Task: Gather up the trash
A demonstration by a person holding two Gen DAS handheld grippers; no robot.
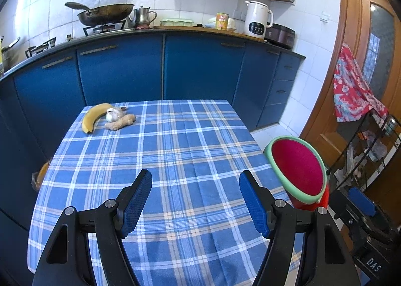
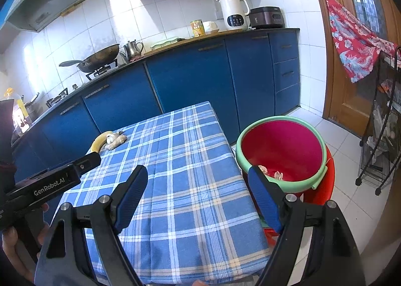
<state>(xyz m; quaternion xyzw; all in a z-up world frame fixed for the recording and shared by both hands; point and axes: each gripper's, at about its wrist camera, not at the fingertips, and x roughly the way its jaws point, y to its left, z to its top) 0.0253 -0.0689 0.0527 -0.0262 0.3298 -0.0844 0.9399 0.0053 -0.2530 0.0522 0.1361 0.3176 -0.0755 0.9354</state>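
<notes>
On the far left corner of the checked tablecloth (image 1: 175, 155) lie a banana (image 1: 94, 116), a garlic bulb (image 1: 113, 114) and a piece of ginger (image 1: 120, 121), close together, the garlic touching both. Nearer the camera, the left gripper (image 1: 195, 200) hangs above the cloth with its jaws spread and nothing between them. To its right, the right gripper (image 2: 198, 198) is over the table's right edge, jaws likewise spread and empty. Just beside that edge stands a red bin (image 2: 283, 150) with a green rim, a few pale scraps at its bottom. Behind everything runs a blue kitchen counter (image 1: 160, 70).
</notes>
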